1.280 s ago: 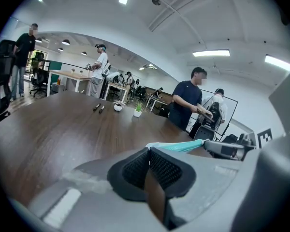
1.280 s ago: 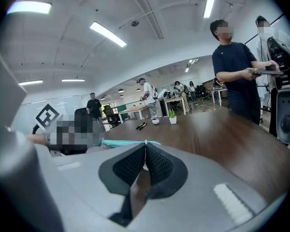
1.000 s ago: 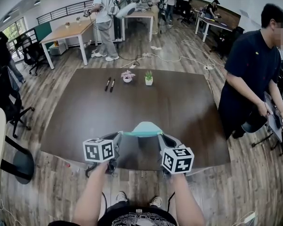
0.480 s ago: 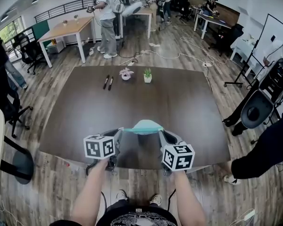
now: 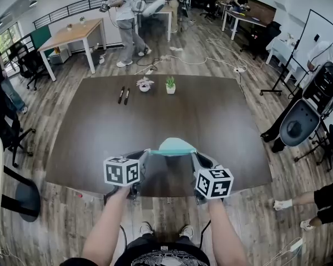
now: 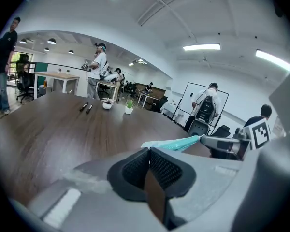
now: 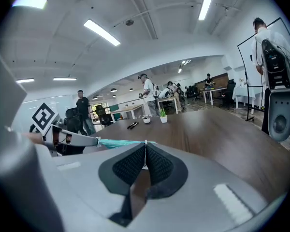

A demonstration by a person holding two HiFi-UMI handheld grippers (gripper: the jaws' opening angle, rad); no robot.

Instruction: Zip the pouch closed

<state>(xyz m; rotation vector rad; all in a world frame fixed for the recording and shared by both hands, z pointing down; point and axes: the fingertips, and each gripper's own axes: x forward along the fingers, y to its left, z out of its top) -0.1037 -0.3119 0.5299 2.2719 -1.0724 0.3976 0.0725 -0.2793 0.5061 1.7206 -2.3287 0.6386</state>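
Well, close in, little has shifted over the last second. The left gripper (image 5: 145, 153) and the right gripper (image 5: 192, 155) still have their fingers clenched on opposite ends of the teal pouch (image 5: 172, 147). It hangs stretched taut in the air above the near edge of the surface (image 5: 89, 132). I'd judge no pull along the zip has begun, so the closing is still to come. Off to the right, the person in dark clothes has stepped away from the surface's edge, leaving that side freer. Ahead, the surface lies open as far as two pens (image 5: 123, 95) and two small potted plants (image 5: 170, 85) near its far edge.
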